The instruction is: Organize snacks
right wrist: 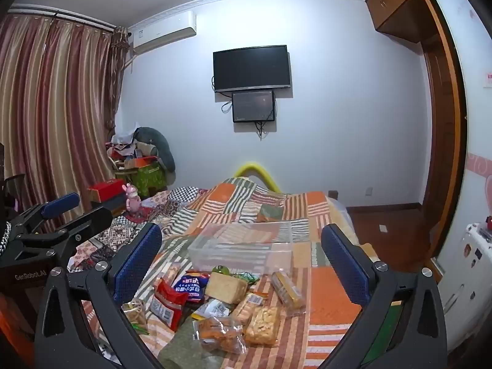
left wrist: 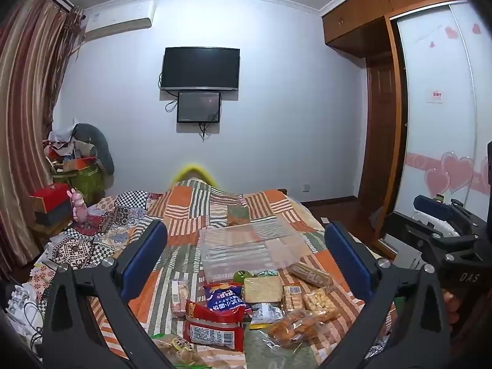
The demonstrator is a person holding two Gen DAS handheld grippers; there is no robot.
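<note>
A pile of packaged snacks lies on the patchwork bed cover: a red packet, a blue packet, a pale cracker block, a long biscuit pack and a clear bag of orange-brown pieces. Just behind the pile stands an empty clear plastic box. My left gripper hovers open above the pile, holding nothing. My right gripper is beside it, also open and empty.
The bed cover stretches toward the far wall with its two screens. Crumpled cloths, a pink toy and stacked boxes crowd the left side. A wardrobe and wooden floor lie to the right of the bed.
</note>
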